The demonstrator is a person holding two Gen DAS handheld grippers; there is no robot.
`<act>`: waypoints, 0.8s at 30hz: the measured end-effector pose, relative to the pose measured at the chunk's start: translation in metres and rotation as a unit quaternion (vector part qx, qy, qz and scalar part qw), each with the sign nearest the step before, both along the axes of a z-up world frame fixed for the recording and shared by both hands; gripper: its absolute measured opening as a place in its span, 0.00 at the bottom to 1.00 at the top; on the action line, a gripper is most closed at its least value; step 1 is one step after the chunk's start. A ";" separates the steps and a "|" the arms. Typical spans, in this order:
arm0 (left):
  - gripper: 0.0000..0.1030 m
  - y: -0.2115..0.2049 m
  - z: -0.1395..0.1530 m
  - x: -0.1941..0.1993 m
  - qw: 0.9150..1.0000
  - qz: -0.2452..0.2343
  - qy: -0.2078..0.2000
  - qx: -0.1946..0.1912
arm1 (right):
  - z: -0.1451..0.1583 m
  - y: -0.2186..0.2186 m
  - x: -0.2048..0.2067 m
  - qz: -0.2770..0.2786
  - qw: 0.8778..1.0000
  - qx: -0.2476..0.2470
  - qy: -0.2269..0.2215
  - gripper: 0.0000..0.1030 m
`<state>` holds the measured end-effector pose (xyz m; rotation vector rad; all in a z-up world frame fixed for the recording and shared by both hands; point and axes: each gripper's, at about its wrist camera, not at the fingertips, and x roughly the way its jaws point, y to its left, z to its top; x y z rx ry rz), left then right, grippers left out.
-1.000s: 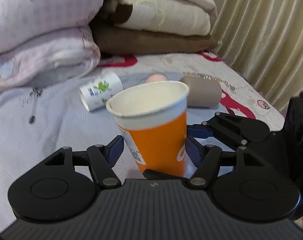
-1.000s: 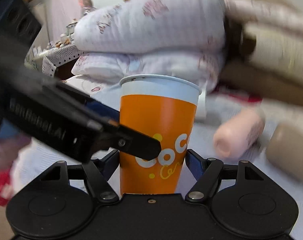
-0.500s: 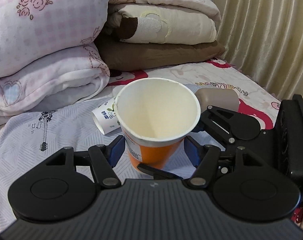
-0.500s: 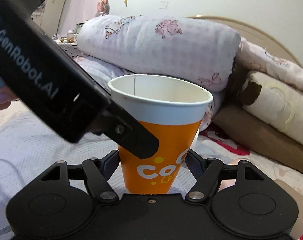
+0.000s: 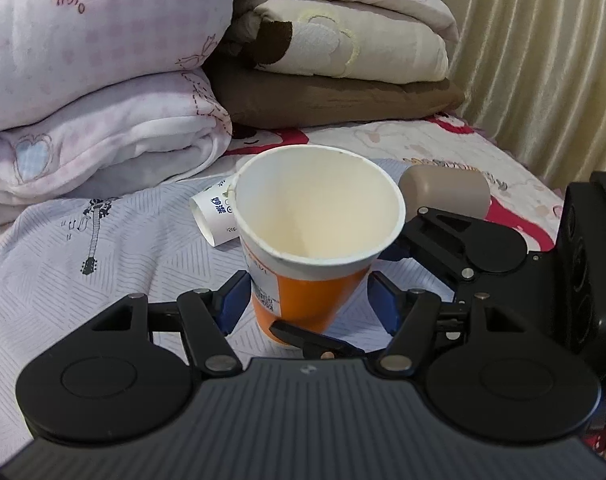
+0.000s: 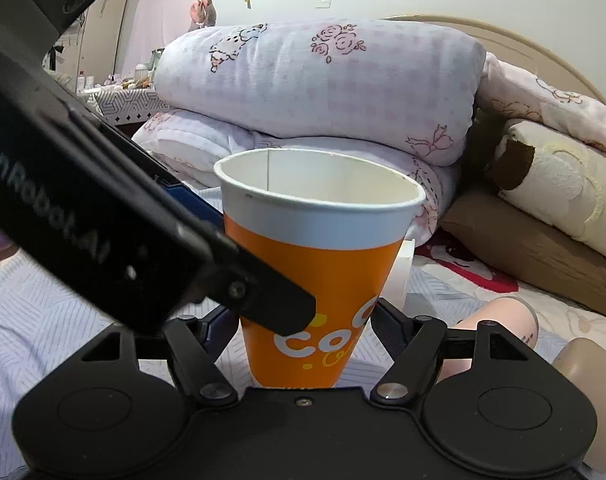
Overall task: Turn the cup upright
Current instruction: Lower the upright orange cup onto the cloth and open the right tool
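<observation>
An orange and white paper cup (image 5: 311, 264) stands mouth up on the bed sheet; it also shows in the right wrist view (image 6: 323, 276). My left gripper (image 5: 309, 300) has its blue fingers (image 5: 233, 300) either side of the cup's lower part, with small gaps, open. My right gripper (image 6: 303, 324) also straddles the cup's base, open. The left gripper's body (image 6: 103, 208) crosses the right wrist view at left. The right gripper's body (image 5: 503, 256) shows at right in the left wrist view.
A white printed cup (image 5: 215, 216), a taupe cup (image 5: 443, 194) and a pink cup (image 6: 503, 328) lie on their sides on the bed. Folded quilts (image 5: 103, 72) and blankets (image 5: 335, 64) are stacked behind. A curtain (image 5: 543, 60) hangs at right.
Both grippers have risen and tilted, so the cup's inside shows more. The cup stays standing between them, and the fingers stand slightly wider from it.
</observation>
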<state>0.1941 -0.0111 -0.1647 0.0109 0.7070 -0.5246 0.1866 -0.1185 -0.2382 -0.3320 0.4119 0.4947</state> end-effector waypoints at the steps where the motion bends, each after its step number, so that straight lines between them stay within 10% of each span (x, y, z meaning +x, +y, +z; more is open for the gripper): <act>1: 0.62 0.000 0.000 0.000 1.000 0.001 0.001 -0.003 | 0.002 0.000 0.001 -0.002 1.000 0.002 0.007 0.76; 24: 0.65 0.016 0.013 -0.015 0.999 0.022 0.040 -0.020 | 0.017 -0.019 -0.011 -0.009 0.995 0.069 0.078 0.78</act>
